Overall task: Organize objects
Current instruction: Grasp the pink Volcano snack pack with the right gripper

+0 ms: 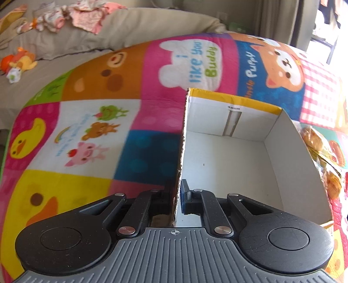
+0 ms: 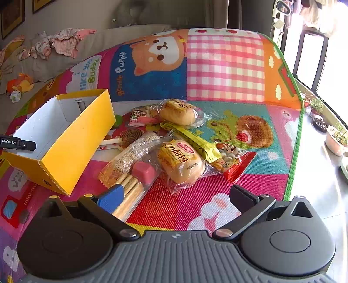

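A yellow cardboard box (image 2: 71,141) with a white, empty inside (image 1: 228,165) lies on a colourful play mat. My left gripper (image 1: 175,200) is shut on the box's left wall (image 1: 182,141), one finger outside and one inside. In the right wrist view a pile of wrapped snacks lies right of the box: two bread buns (image 2: 180,161) (image 2: 178,112), a yellow bar (image 2: 191,139), a sesame bar (image 2: 132,154), a pack of stick biscuits with a pink block (image 2: 134,182), and a red pack (image 2: 232,159). My right gripper (image 2: 176,196) is open and empty, just before the pile.
The play mat (image 2: 226,65) covers the floor, its green edge (image 2: 293,152) at the right. Beyond it are bare tiles and potted plants (image 2: 335,137) by a window. A grey cushion with baby clothes (image 1: 71,17) and a plush toy (image 1: 19,61) lie at the back left.
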`<state>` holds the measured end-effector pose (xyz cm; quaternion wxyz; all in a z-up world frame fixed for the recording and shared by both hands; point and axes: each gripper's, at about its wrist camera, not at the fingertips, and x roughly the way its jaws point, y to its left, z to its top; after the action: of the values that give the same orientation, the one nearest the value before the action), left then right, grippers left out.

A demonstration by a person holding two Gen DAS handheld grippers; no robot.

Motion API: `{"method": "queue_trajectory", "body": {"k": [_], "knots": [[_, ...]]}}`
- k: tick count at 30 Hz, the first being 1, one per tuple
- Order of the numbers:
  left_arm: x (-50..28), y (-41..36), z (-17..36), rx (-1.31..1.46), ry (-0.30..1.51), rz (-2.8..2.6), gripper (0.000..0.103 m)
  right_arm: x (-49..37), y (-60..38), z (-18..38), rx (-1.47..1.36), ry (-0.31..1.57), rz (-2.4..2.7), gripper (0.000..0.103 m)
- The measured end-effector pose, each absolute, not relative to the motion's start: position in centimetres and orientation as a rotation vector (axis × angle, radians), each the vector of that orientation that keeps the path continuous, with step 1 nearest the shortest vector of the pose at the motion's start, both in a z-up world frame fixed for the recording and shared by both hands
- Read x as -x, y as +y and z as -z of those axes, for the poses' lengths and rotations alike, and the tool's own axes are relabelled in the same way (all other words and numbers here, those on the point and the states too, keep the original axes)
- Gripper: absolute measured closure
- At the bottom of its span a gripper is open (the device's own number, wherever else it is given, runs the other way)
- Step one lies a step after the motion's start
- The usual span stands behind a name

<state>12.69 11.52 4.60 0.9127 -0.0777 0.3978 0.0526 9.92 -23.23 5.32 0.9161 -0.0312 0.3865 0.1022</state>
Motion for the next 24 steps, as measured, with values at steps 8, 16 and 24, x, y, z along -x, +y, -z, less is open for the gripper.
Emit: {"method": "queue_trajectory", "body": {"k": [8, 16, 24], "knots": [[-11.0, 12.6, -4.2, 0.207, 0.820, -0.106, 0.094, -14.3, -17.7, -6.2, 0.119, 0.730, -0.339, 0.020], [-10.3, 12.7, -4.1, 0.238, 0.813, -0.089, 0.094, -22.8, -12.3, -2.4, 0.089, 0.809, -0.226, 0.023], [-10.2, 11.8, -4.0, 0.270, 0.811, -0.065, 0.093, -20.4, -13.5, -1.6, 0.309, 0.837, -0.331, 0.039]]}}
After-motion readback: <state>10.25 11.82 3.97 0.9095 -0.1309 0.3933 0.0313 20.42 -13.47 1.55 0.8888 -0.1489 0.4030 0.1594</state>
